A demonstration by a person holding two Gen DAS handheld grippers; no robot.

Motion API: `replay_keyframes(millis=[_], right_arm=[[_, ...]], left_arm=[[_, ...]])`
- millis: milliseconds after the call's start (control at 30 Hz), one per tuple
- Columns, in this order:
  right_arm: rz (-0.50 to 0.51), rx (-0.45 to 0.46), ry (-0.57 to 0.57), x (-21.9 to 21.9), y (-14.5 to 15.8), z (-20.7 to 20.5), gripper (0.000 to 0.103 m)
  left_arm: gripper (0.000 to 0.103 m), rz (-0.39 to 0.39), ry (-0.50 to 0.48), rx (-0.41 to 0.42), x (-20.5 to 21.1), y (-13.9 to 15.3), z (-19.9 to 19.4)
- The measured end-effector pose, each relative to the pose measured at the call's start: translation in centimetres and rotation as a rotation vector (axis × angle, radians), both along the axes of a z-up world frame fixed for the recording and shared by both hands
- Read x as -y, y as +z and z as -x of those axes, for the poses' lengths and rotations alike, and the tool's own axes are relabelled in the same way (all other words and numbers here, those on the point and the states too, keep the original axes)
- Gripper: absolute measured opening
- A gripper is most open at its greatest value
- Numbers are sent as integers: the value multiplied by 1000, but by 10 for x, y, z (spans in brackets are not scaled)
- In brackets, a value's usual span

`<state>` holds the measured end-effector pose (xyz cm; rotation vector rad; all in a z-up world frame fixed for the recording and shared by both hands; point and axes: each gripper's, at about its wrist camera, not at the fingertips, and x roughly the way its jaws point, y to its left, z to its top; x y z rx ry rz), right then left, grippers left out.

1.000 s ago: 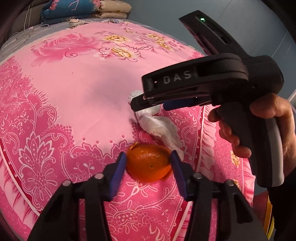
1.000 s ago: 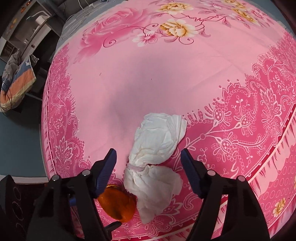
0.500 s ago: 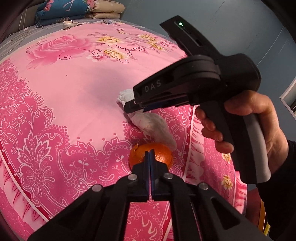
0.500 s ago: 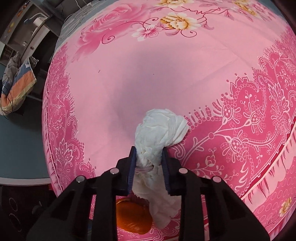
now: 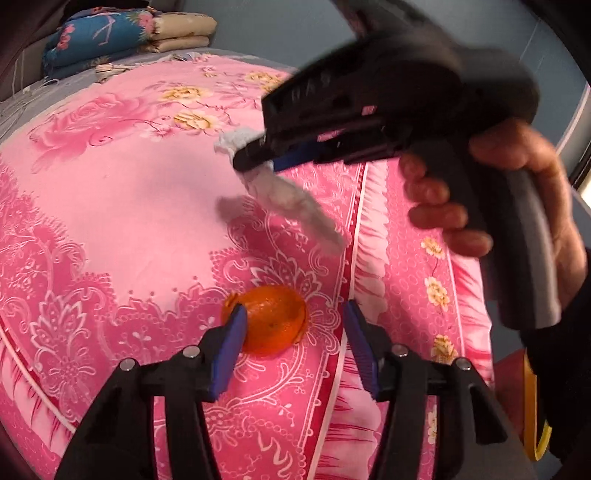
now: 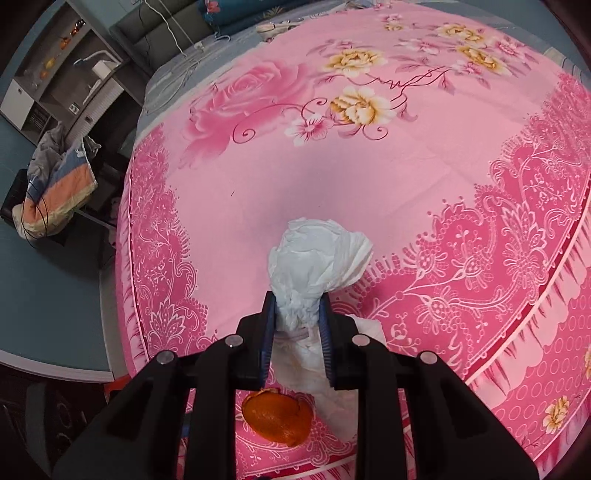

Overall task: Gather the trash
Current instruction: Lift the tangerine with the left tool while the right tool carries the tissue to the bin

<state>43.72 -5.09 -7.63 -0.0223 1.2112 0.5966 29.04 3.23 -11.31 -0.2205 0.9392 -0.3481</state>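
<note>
An orange peel (image 5: 275,319) lies on the pink flowered bedsheet (image 5: 129,192) near the bed's front edge. My left gripper (image 5: 294,310) hovers at it with jaws opening. The peel sits between the pads; the left pad is at its edge and the right pad stands clear of it. My right gripper (image 6: 298,299) is shut on a crumpled white tissue (image 6: 317,251), pinched at its waist and raised off the sheet. The tissue (image 5: 291,199) dangles from the right gripper (image 5: 255,157) in the left wrist view. The peel (image 6: 277,421) shows below the right fingers.
Folded blankets (image 5: 122,33) are stacked at the bed's far end. A heap of clothes (image 6: 55,192) lies on the floor to the left, before a shelf unit (image 6: 55,74). The bed's edge drops away at the right, by a hand (image 5: 517,192).
The right gripper closed on the tissue and lifted it off the sheet. The left jaws went from around the peel to fully shut in front of it, then spread again.
</note>
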Motion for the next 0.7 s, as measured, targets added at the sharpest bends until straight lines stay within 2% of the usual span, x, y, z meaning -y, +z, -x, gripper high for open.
replay_keyframes(millis=[100,167,200,233,400,433,467,533,600,700], right_arm=[[-5,6,-20,14,6,0,22],[-14,11,-30,22,10,0,22],[-21,18,-37,28,13,2,22],[-30,24,-42,33,18,3,22],[-53,41,-47,45,28,9,22],[-53,45,-47,45,30,10,22],[-54,49,-46,46,33,11,22],[-64,57,-40,49,39,17,22],[-71,65,-32,52,46,22,22],[-78,80,-31,57,52,28,22]], left_arm=[[49,-74,22,10,8,-9,-7],[30,-101,41,25,9,-9,-8],[8,-102,44,25,8,-8,-7],[0,-94,37,11,8,-10,-7],[1,-122,40,3,9,-12,-5],[2,-107,41,-5,7,-11,-5],[12,-94,40,-5,7,-8,-4],[52,-89,48,41,6,2,2],[56,-111,34,83,10,10,6],[58,-163,-7,64,27,7,3]])
